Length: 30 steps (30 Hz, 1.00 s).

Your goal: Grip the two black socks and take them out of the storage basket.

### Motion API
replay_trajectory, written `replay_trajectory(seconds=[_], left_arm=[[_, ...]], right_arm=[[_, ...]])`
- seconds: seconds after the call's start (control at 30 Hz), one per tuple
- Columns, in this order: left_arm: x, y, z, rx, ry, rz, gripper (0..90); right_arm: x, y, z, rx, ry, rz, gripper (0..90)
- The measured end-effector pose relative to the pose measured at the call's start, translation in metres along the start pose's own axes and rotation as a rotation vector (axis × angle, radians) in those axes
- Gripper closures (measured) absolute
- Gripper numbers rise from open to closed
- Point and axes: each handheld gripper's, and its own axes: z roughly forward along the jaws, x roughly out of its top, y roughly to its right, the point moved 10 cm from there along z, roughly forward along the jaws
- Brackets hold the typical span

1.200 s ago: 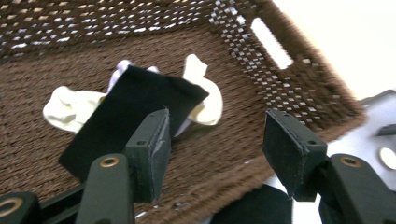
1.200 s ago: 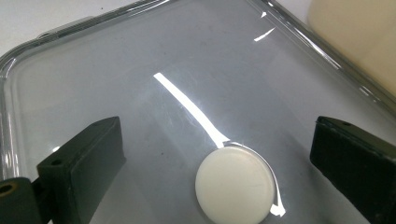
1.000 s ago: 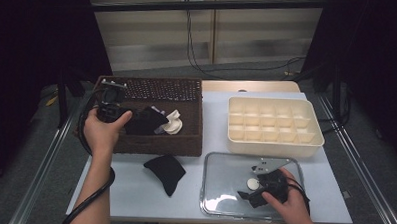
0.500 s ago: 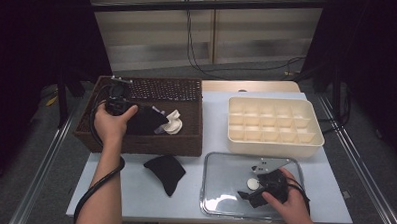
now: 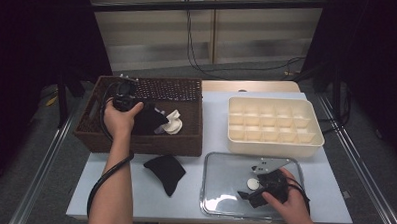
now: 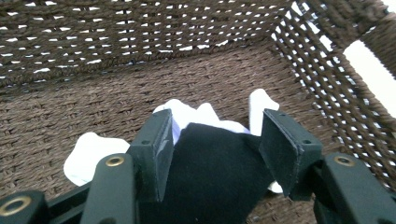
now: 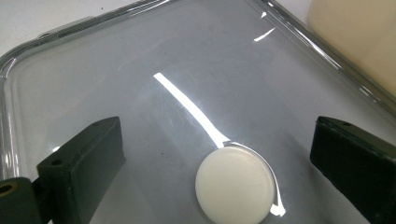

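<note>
My left gripper (image 5: 136,111) reaches down into the brown wicker basket (image 5: 140,142). In the left gripper view its jaws (image 6: 217,135) stand open around a black cloth (image 6: 215,182), which fills the gap and touches both pads. White cloth pieces (image 6: 93,151) lie under and behind it on the basket floor (image 6: 70,112). From above, the black cloth (image 5: 150,121) sits beside the white pieces (image 5: 173,122). My right gripper (image 5: 249,193) rests low over a clear lid (image 5: 224,175), open, with the lid's white round knob (image 7: 235,184) between its jaws (image 7: 217,128).
A cream tray of small compartments (image 5: 275,144) stands at the right, just behind the clear lid (image 7: 140,70). A second black cloth (image 5: 165,170) lies on the white table in front of the basket. The basket's woven walls (image 6: 140,42) rise close around the left gripper.
The left hand has moved from the basket's back left corner toward the right and down onto the black cloth. The right hand and the lid have stayed put.
</note>
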Motion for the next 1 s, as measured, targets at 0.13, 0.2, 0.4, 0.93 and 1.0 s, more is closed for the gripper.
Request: replay_trajectory(seconds=[0.13,0.2,0.4,0.93,1.0], left_arm=[[0.001,-0.003,0.008,0.018,-0.016,-0.003,46.7],[-0.001,-0.004,0.011,0.027,-0.032,-0.008,49.4],[-0.005,-0.01,0.011,0.053,-0.079,0.014,75.3],[-0.002,0.002,-0.021,0.005,-0.125,-0.024,90.0],[-0.001,0.003,-0.026,0.006,-0.129,-0.034,90.0]], right_arm=[[0.0,0.0,0.0,-0.001,0.0,0.0,2.4],[0.0,0.0,0.0,0.0,0.0,0.0,2.4],[0.0,0.0,0.0,0.002,0.0,0.001,2.2],[0.0,0.0,0.0,-0.001,-0.001,-0.002,2.1],[0.0,0.0,0.0,-0.001,0.0,-0.003,2.1]])
